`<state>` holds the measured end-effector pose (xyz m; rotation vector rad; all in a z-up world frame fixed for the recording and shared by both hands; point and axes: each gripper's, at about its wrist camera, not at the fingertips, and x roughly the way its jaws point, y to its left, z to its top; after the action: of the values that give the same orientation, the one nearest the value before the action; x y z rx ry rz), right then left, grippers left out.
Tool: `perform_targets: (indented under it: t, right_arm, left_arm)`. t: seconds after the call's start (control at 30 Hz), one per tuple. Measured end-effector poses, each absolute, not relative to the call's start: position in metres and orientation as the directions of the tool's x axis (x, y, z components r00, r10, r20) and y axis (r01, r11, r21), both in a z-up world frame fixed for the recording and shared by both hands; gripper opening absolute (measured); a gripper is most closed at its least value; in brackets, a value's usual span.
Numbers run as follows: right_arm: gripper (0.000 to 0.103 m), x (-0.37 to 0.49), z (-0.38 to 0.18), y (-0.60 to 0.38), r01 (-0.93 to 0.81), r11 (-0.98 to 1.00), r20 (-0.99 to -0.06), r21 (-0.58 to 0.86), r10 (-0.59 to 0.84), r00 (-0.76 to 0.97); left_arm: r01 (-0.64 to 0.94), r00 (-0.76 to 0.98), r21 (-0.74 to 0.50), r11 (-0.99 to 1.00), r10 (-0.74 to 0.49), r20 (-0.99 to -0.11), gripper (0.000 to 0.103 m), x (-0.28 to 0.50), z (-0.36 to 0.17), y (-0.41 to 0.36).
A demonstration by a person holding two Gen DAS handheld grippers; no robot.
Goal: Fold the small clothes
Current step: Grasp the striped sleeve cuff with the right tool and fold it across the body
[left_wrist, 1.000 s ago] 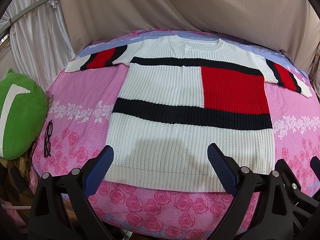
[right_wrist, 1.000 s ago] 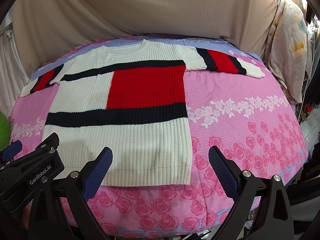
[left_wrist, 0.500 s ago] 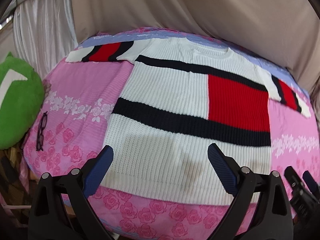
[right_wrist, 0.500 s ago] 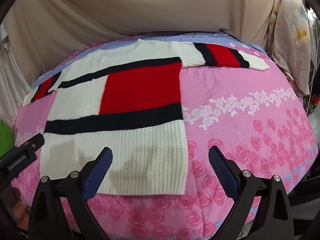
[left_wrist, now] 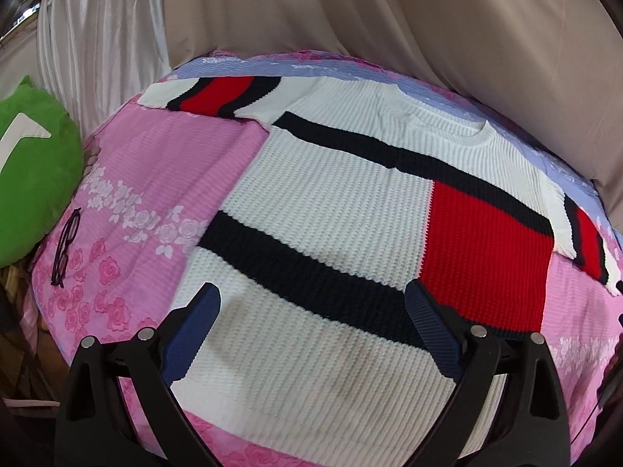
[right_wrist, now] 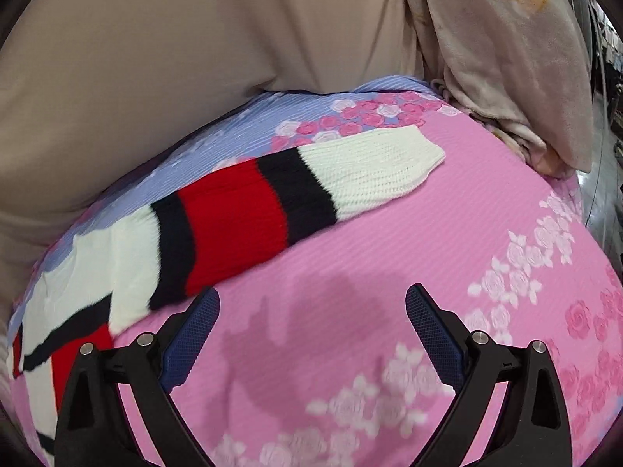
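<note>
Hovering over the white knitted sweater with navy bands and red block (left_wrist: 331, 210), spread flat on the pink rose-print bed (left_wrist: 155, 163), left gripper (left_wrist: 311, 303) wide open, empty. Right gripper (right_wrist: 311, 303), equally open and empty, faces the striped sleeve (right_wrist: 272, 202). No fold made yet; everything's left.

place: home bedroom | cues: floral bedspread (left_wrist: 163, 163), green plush pillow (left_wrist: 35, 179), curtain (left_wrist: 105, 39)

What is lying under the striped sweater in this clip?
The sweater lies flat on a pink rose-print bedcover, whose far strip is lavender. The cover directly beneath the knit is hidden, so anything there cannot be seen.
</note>
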<state>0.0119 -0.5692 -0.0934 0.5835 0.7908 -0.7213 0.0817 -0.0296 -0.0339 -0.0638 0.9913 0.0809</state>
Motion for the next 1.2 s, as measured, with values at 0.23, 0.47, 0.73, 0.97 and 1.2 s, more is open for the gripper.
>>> perform_targets:
  t: [0.23, 0.47, 0.73, 0.97, 1.2]
  right_arm:
    - [0.094, 0.036, -0.143, -0.655, 0.808, 0.451, -0.790, 0.380, -0.297, 0.537]
    - [0.008, 0.059, -0.136, -0.668, 0.746, 0.475, -0.733, 0.467, -0.263, 0.627]
    - [0.007, 0.168, 0.010, -0.489, 0.225, 0.839, -0.440, 0.496, 0.019, 0.898]
    - [0.040, 0.239, -0.021, -0.277, -0.087, 0.920, -0.546, 0.383, 0.301, 0.782]
    - [0.042, 0.176, -0.085, -0.297, 0.187, 0.904, -0.706, 0.383, 0.156, 0.691]
  left_arm:
    - [-0.072, 0.516, 0.004, 0.997, 0.041, -0.856, 0.094, 0.091, -0.051, -0.067]
    - [-0.075, 0.527, 0.002, 0.997, 0.041, -0.849, 0.094, 0.101, -0.051, -0.074]
    - [-0.123, 0.568, -0.042, 0.991, 0.036, -0.822, 0.094, 0.126, -0.036, -0.043]
    - [-0.119, 0.582, -0.203, 0.972, -0.097, -0.807, 0.098, 0.163, -0.027, -0.013]
    - [-0.053, 0.526, -0.308, 0.950, -0.235, -0.817, 0.098, 0.235, -0.064, -0.037]
